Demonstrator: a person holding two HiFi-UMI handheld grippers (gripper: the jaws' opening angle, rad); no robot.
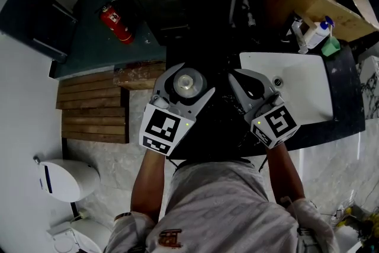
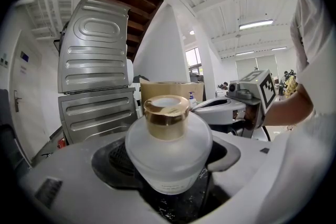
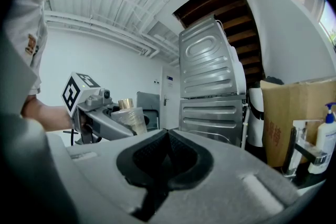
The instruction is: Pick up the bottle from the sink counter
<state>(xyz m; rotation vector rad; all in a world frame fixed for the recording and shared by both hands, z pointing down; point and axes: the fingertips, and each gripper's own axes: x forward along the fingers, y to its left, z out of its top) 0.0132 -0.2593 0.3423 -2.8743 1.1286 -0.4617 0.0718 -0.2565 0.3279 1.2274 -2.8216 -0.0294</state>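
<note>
White ceiling beams and ribbed metal panels [image 2: 94, 60] fill the background of both gripper views. Only the head view looks down on the layout: a white sink [image 1: 308, 98] set in a dark surface [image 1: 349, 103] at right, a red fire extinguisher [image 1: 116, 23] at upper left, and a wooden slat mat [image 1: 95, 106] and a toilet [image 1: 65, 178] at lower left. The left hand-held gripper [image 1: 188, 87] is clamped on the bottle [image 2: 169, 149], a round frosted one with a gold cap. Its jaws stand wide around the body, and the bottle sits upright between them, left of the sink and apart from it. The left gripper view shows the cap and pads close up; the right gripper view shows the same bottle small and side-on, raised against a pale wall. The right hand-held gripper [image 1: 253, 87] has its jaws together with nothing between them, just beside the left one, at the sink's near-left corner. Both bare forearms run forward from the torso, roughly parallel. At the sink's far edge stand a faucet [image 3: 295, 148], a pump bottle [image 3: 326, 138] and a cardboard box [image 3: 291, 107], well apart from both grippers.
</note>
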